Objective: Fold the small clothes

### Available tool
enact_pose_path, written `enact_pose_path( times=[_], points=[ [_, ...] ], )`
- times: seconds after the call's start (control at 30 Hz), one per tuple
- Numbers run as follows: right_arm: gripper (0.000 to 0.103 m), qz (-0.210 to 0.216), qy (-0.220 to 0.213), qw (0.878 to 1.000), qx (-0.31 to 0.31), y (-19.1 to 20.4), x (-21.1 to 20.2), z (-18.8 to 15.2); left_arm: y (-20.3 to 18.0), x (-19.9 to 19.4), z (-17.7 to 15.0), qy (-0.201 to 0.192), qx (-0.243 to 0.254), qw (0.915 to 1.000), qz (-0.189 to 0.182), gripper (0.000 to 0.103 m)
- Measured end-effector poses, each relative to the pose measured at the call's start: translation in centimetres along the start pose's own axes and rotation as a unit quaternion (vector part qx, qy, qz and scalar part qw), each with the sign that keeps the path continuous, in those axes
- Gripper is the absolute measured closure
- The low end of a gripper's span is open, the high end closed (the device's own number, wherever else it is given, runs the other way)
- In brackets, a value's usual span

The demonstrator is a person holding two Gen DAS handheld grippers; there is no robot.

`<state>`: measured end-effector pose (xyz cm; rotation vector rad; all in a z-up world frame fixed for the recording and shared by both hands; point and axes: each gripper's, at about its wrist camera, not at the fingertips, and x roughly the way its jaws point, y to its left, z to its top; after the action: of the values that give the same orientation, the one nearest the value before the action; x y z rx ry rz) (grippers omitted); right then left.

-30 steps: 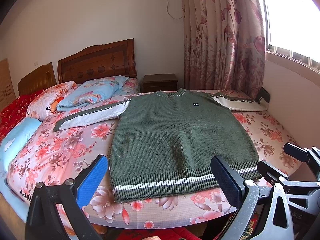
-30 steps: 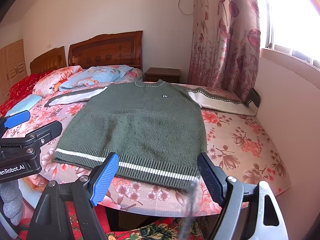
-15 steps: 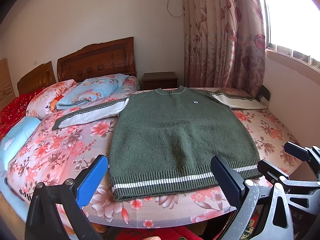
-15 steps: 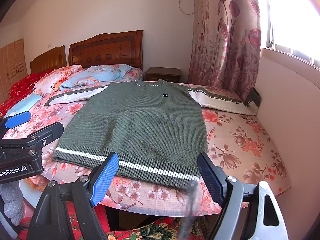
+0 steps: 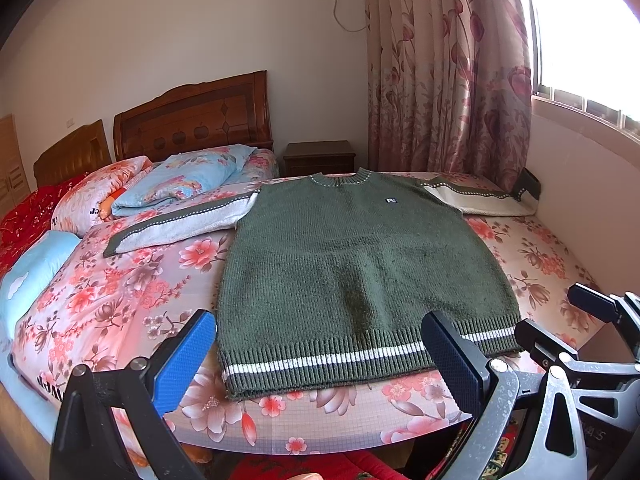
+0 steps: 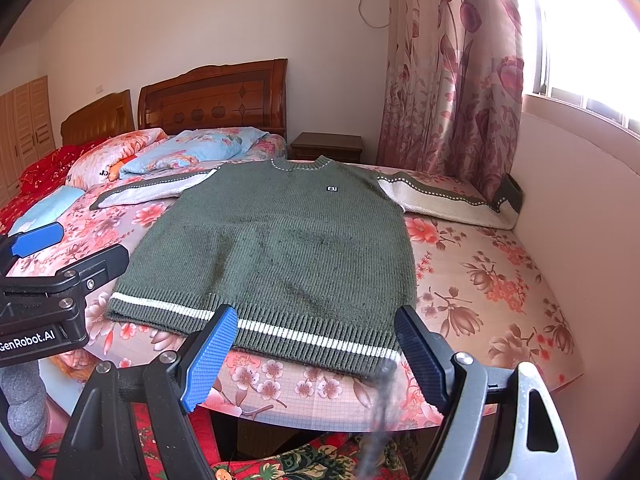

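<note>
A dark green knitted sweater with a white hem stripe and white-lined sleeves lies flat, front up, on the flowered bed; it also shows in the right wrist view. Both sleeves are spread out sideways. My left gripper is open and empty, just short of the hem near the bed's front edge. My right gripper is open and empty, over the hem's right part. The right gripper shows at the right of the left wrist view, and the left gripper at the left of the right wrist view.
Pillows and a folded quilt lie at the head of the bed by the wooden headboard. A nightstand stands behind. A wall with a window and a flowered curtain borders the bed's right side.
Both grippers have shifted slightly; the view has dropped a little toward the sweater. The sweater has not moved and both grippers stay open.
</note>
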<state>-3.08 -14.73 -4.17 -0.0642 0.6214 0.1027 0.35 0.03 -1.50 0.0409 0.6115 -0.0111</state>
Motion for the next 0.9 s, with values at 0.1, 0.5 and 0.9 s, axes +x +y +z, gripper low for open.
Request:
enact_pose_path(
  times=[0.1, 0.5, 0.9],
  points=[
    [0.02, 0.0, 0.0, 1.0, 0.0, 0.0, 0.1, 0.0, 0.0, 0.1, 0.0, 0.002, 0.0, 1.0, 0.0, 0.0],
    [0.02, 0.0, 0.004, 1.0, 0.001, 0.0, 0.4, -0.3, -0.2, 0.5, -0.2, 0.01, 0.001, 1.0, -0.002, 0.0],
    [0.02, 0.021, 0.007, 0.999, 0.022, -1.7, 3.7, 1.4, -0.4, 5.2, 3.3, 0.015, -0.006, 0.999, -0.042, 0.0]
  ],
)
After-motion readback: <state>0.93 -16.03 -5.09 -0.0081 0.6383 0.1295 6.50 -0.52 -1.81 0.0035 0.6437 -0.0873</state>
